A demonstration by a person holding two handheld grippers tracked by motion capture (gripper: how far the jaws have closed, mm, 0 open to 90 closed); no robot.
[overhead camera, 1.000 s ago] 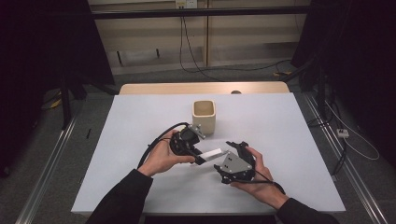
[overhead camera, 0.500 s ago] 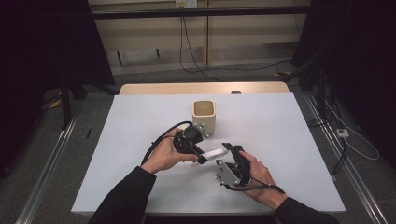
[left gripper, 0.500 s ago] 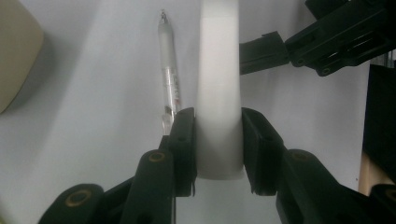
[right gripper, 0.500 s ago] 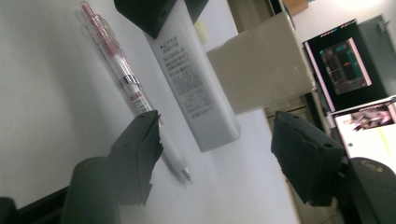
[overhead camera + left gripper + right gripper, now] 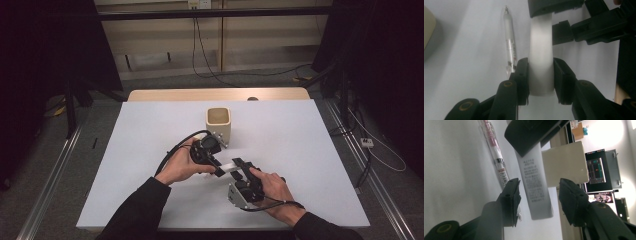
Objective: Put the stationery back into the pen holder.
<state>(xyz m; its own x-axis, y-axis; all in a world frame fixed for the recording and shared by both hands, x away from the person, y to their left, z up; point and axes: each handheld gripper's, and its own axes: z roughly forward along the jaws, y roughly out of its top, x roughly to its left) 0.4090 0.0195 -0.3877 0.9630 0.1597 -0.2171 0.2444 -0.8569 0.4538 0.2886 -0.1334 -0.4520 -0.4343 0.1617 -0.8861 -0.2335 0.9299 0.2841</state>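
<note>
Closing right gripper (image 5: 539,195) fingers, white tube (image 5: 536,187) between

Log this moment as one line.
left gripper: shut on white tube | right gripper: jaws closing around tube's other end, pads apart | pen: on table beside

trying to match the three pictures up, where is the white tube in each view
High view: the white tube lies just below centre, bridging the left tongs and right tongs.
Left gripper view: it runs up the middle, clamped between the two near jaws.
Right gripper view: it hangs at centre, printed side showing, between jaws that have just been closing but do not yet touch it.
Shared landmark: the clear pen beside the tube, seen in both gripper views.
</note>
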